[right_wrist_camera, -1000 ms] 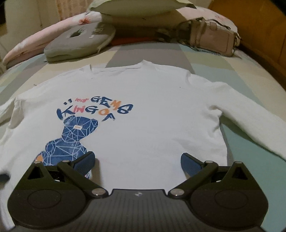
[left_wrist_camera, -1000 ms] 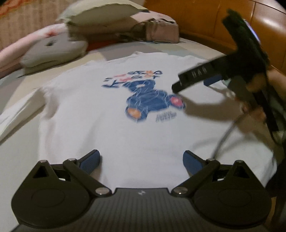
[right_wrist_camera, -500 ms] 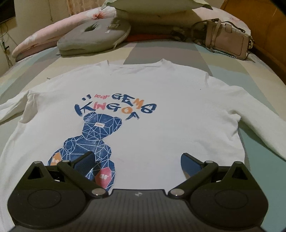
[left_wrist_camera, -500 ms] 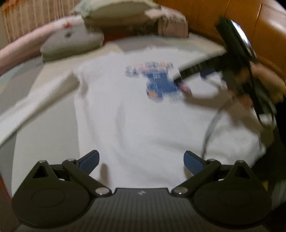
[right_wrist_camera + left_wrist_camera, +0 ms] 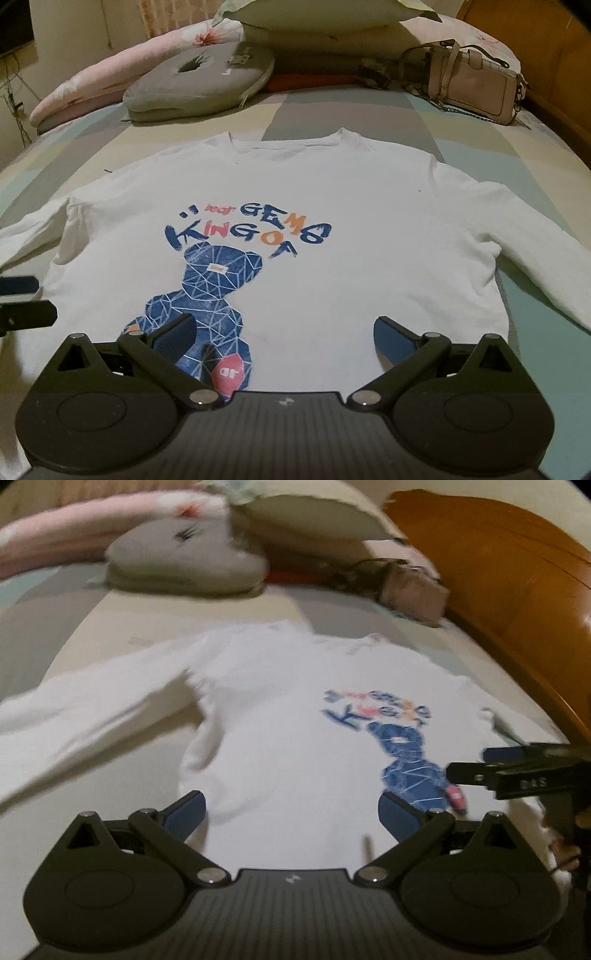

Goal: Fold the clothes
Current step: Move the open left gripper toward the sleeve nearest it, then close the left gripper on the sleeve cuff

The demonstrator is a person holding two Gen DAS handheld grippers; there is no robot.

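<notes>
The left gripper (image 5: 291, 808) has swung toward the sweatshirt (image 5: 332, 206)'s left sleeve (image 5: 74, 716); both grippers' fingers are spread, folding not begun.

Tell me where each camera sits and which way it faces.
Left wrist: rides on the left claw, low over the shirt's hem, looking up the bed toward the pillows; the right claw and part of a hand show at right.
Right wrist: rides on the right claw at the hem, facing the collar, the grey cushion and the handbag; the left claw pokes in at left.
Shared: shirt, cushion, handbag; both claws open.
</notes>
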